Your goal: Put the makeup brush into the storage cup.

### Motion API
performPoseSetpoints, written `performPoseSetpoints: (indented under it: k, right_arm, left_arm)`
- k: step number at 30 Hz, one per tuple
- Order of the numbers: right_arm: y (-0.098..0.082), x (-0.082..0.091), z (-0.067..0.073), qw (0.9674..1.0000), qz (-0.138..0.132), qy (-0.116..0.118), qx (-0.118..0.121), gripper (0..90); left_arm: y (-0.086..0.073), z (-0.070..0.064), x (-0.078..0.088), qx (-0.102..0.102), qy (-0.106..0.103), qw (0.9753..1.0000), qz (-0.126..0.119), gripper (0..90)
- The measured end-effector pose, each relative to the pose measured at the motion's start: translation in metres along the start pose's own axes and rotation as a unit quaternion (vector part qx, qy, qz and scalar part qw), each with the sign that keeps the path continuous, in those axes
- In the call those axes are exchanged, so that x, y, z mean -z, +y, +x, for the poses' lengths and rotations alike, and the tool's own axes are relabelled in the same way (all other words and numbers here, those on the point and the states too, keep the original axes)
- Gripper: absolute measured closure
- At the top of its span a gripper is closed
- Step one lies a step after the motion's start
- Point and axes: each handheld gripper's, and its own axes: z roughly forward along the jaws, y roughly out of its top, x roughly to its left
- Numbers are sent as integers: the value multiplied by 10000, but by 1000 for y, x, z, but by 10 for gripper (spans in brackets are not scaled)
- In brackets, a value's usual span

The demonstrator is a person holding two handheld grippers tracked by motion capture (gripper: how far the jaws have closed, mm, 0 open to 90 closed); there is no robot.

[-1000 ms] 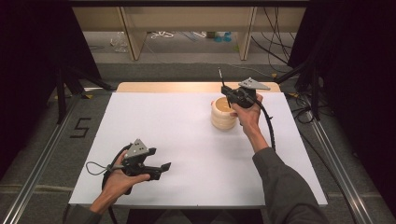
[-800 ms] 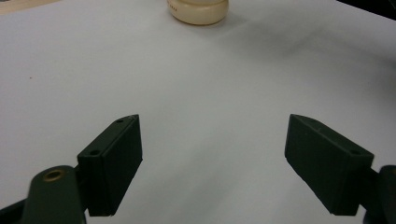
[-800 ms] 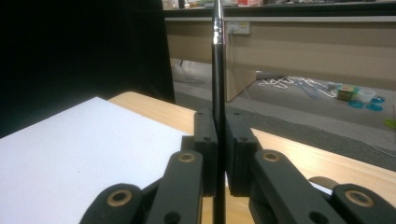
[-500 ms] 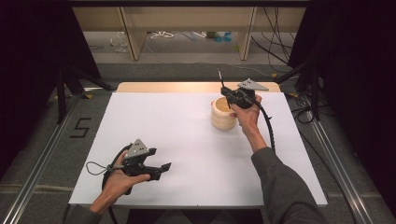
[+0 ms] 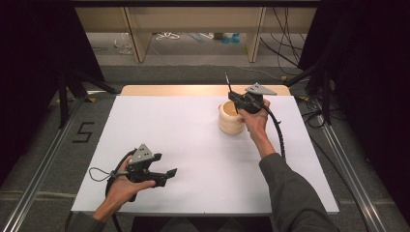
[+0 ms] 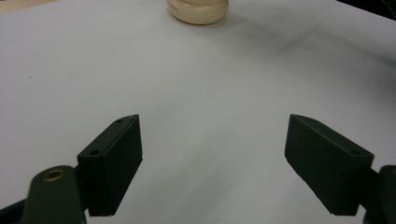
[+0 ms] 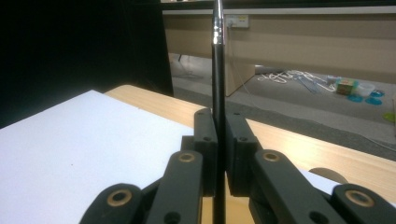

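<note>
A cream ribbed pot point(image 5: 230, 118) stands on the white table top point(image 5: 183, 145), toward the far right. Right above the pot's rim, my right gripper point(image 5: 236, 99) is shut on a thin black rod point(image 5: 227, 83) that sticks up past the jaws. In the right gripper view the rod point(image 7: 218, 70) runs upright between the closed pads point(image 7: 205, 135) of my right gripper point(image 7: 219, 119), with a silvery band near its top. My left gripper point(image 5: 167, 175) rests near the front left, open and holding nothing. In its view, my left gripper point(image 6: 212, 123) points across bare table at the pot point(image 6: 198, 9).
A strip of bare wood point(image 5: 169, 90) shows at the table's far edge. A black cable point(image 5: 278, 130) trails from the right gripper along the forearm, and another loops by the left hand point(image 5: 99, 174). Metal rails point(image 5: 43, 169) run along the floor on both sides.
</note>
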Motion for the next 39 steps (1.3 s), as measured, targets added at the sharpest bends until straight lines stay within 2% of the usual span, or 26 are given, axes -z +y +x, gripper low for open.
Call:
performPoseSetpoints:
  k: [5, 6, 15, 18, 25, 28, 30, 34, 37, 39]
  right_arm:
    - [-3, 1, -1, 10000, 58, -10, -6, 853]
    - [-3, 0, -2, 10000, 4, -32, 20, 853]
    - [-10, 2, -3, 9999, 113, -33, -120, 852]
    - [-11, 2, -4, 9999, 87, -39, -63, 852]
    - [-14, 2, -4, 9998, 146, -35, -142, 851]
    - [-16, 1, -6, 9999, 101, -98, -12, 850]
    - [-16, 2, -5, 9998, 169, -83, -83, 850]
    - [-16, 1, -4, 9999, 104, -44, -77, 847]
    - [-16, 2, -4, 9998, 158, -104, -12, 833]
    - [-16, 3, -3, 9997, 225, -75, -75, 821]
  left_arm:
    - [0, 0, 0, 6, -3, 10000, 4, 185]
    - [0, 0, 0, 7, -3, 10000, 4, 185]
    - [0, 0, 0, 3, -3, 10000, 14, 185]
    - [0, 0, -1, 12, -20, 10000, -16, 185]
    - [0, 0, 0, 3, -13, 10000, 31, 185]
    - [0, 0, 0, 5, -14, 10000, 33, 186]
    - [0, 0, 0, 7, -17, 10000, 33, 187]
    - [0, 0, 0, 6, -14, 10000, 36, 187]
    - [0, 0, 0, 5, -22, 10000, 34, 187]
    - [0, 0, 0, 6, -19, 10000, 38, 187]
